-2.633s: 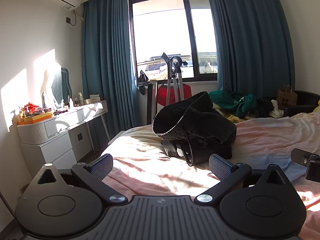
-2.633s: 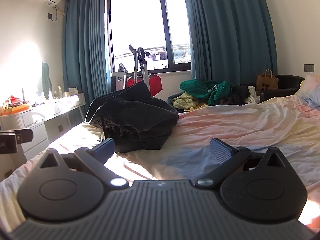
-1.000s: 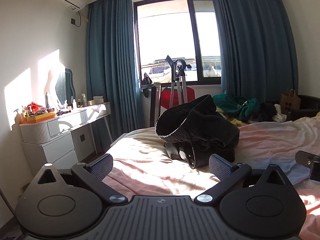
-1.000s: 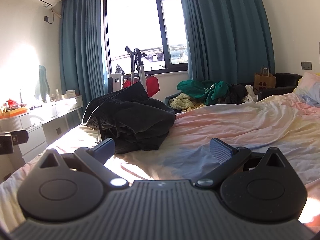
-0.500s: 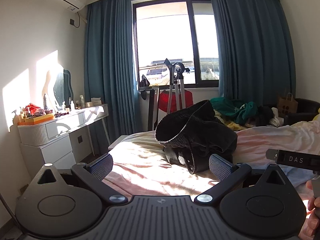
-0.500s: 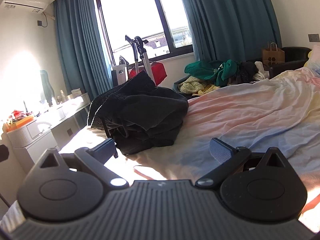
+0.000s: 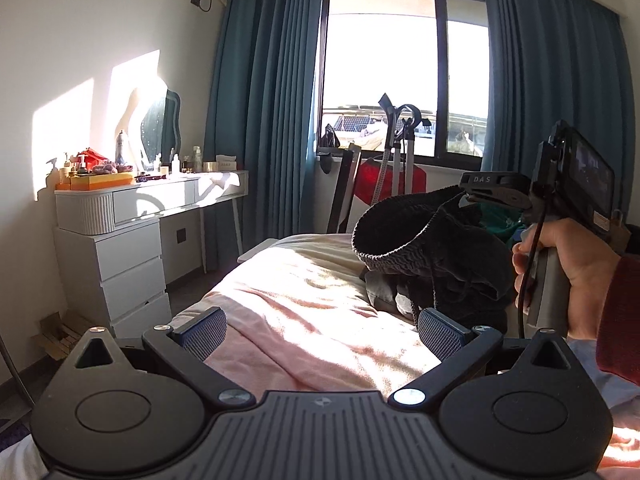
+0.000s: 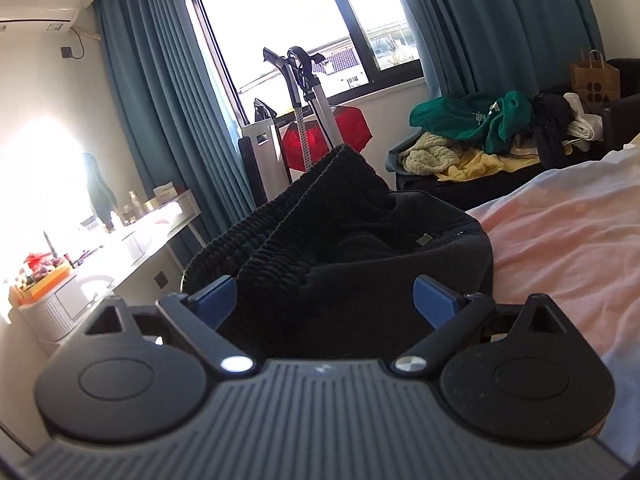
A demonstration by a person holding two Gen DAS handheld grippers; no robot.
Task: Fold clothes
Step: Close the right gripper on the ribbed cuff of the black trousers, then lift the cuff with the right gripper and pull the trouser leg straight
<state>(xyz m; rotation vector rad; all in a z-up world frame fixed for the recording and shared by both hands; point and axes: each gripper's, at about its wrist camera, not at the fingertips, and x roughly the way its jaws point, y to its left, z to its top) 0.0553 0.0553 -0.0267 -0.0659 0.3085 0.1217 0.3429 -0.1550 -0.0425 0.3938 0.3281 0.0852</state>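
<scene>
A crumpled black garment (image 8: 360, 240) with a ribbed waistband (image 7: 384, 240) lies heaped on the pink bed sheet (image 7: 304, 312). My right gripper (image 8: 325, 297) is tilted and right up against the heap. Its jaws are closing, with the black cloth between the blue pads (image 8: 214, 298), still spread wide. In the left wrist view a hand (image 7: 568, 264) in a red sleeve holds that gripper over the garment's right side. My left gripper (image 7: 320, 334) is open and has only sheet between its fingers, just short of the heap's near left edge.
A white dresser (image 7: 120, 216) with bottles and a mirror stands left of the bed. By the window is a stand with a red item (image 8: 320, 136). A pile of green, yellow and dark clothes (image 8: 480, 128) and a paper bag (image 8: 594, 80) sit at the back right.
My right gripper has swung forward and rolled, so the black garment now fills the gap between its jaws. It and the hand now show at the right of the left wrist view.
</scene>
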